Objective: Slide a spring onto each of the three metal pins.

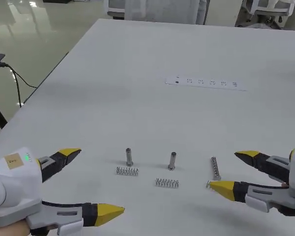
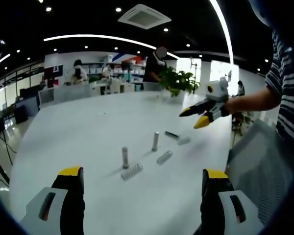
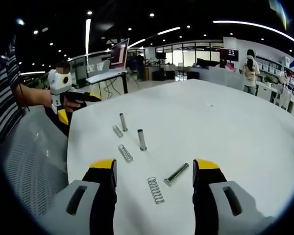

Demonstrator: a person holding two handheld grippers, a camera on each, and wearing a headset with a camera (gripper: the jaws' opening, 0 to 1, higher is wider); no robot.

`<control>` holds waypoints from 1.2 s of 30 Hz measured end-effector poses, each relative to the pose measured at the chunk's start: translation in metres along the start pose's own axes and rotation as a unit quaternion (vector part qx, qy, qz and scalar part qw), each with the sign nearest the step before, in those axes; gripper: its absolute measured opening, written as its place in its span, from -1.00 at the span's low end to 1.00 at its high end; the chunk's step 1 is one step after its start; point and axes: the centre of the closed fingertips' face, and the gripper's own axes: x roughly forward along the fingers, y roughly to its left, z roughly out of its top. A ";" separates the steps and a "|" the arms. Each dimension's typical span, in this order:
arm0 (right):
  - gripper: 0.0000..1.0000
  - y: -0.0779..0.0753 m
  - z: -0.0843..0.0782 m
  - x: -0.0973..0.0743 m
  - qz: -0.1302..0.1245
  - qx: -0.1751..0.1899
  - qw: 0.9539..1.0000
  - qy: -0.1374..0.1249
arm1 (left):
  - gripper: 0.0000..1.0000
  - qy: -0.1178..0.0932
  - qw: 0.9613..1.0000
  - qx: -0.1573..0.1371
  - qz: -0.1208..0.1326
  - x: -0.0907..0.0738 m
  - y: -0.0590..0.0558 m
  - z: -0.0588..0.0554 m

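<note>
Jaws of both tools stand spread wide, with nothing pinched in either. The left tool is held low over the white bench, well to the left of the middle pin, its yellow tips aimed across toward it. The right tool is held on the opposite side of the middle pin, to its right, with its tips aimed back at it.

Near the middle pin on its right, the lying pin rests flat on the bench. In the head view it falls between the right tool's two tips; whether the nearer tip touches it I cannot tell. In the right gripper view the third spring lies loose just beside the lying pin, on the person's side of it.

The middle pin itself stands upright, and the middle spring lies flat just on the person's side of it, apart from it. To the left of the middle pin stands the left pin, also upright, with the left spring flat at its foot on the near side. All three springs lie off their pins.

Far beyond the middle pin, well apart from the pins and springs, a white power strip lies on the bench.
</note>
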 end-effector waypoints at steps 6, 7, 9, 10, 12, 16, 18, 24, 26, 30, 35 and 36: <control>0.07 -0.003 -0.001 0.009 0.000 0.008 1.000 0.019 | 0.95 0.000 1.000 -0.002 0.003 -0.002 0.002 -0.002; 0.07 -0.003 -0.001 0.010 0.000 0.007 1.000 0.021 | 0.95 0.000 1.000 -0.002 0.004 -0.003 0.002 -0.002; 0.04 -0.003 0.000 0.013 0.001 0.009 1.000 0.024 | 0.95 -0.001 1.000 -0.003 0.005 -0.003 0.003 -0.002; 0.02 -0.003 0.000 0.014 0.002 0.012 1.000 0.026 | 0.95 -0.001 1.000 -0.003 0.005 -0.003 0.003 -0.002; -0.02 -0.004 -0.001 0.016 0.001 0.019 0.999 0.029 | 0.95 -0.001 1.000 -0.003 0.006 -0.003 0.004 -0.001; -0.08 -0.012 -0.003 0.022 -0.004 0.029 0.999 0.042 | 0.95 -0.003 1.000 -0.003 0.007 -0.003 0.005 0.000; -0.12 -0.017 -0.004 0.026 -0.008 0.041 0.998 0.046 | 0.95 -0.004 1.000 -0.003 0.006 -0.003 0.005 0.000; -0.29 -0.032 -0.009 0.032 -0.025 0.070 0.995 0.069 | 0.94 -0.001 1.000 -0.004 0.005 -0.002 0.005 -0.002; -0.32 -0.035 -0.013 0.034 -0.029 0.086 0.993 0.077 | 0.94 -0.002 1.000 -0.005 0.005 -0.003 0.006 -0.003; -0.44 -0.040 -0.019 0.037 -0.039 0.136 0.986 0.085 | 0.94 -0.002 1.000 -0.007 0.007 -0.004 0.007 -0.005; -0.57 -0.048 -0.027 0.042 -0.053 0.175 0.978 0.095 | 0.93 -0.002 1.000 -0.008 0.009 -0.006 0.008 -0.005; -0.59 -0.048 -0.028 0.043 -0.054 0.182 0.977 0.096 | 0.94 -0.003 1.000 -0.008 0.009 -0.006 0.007 -0.005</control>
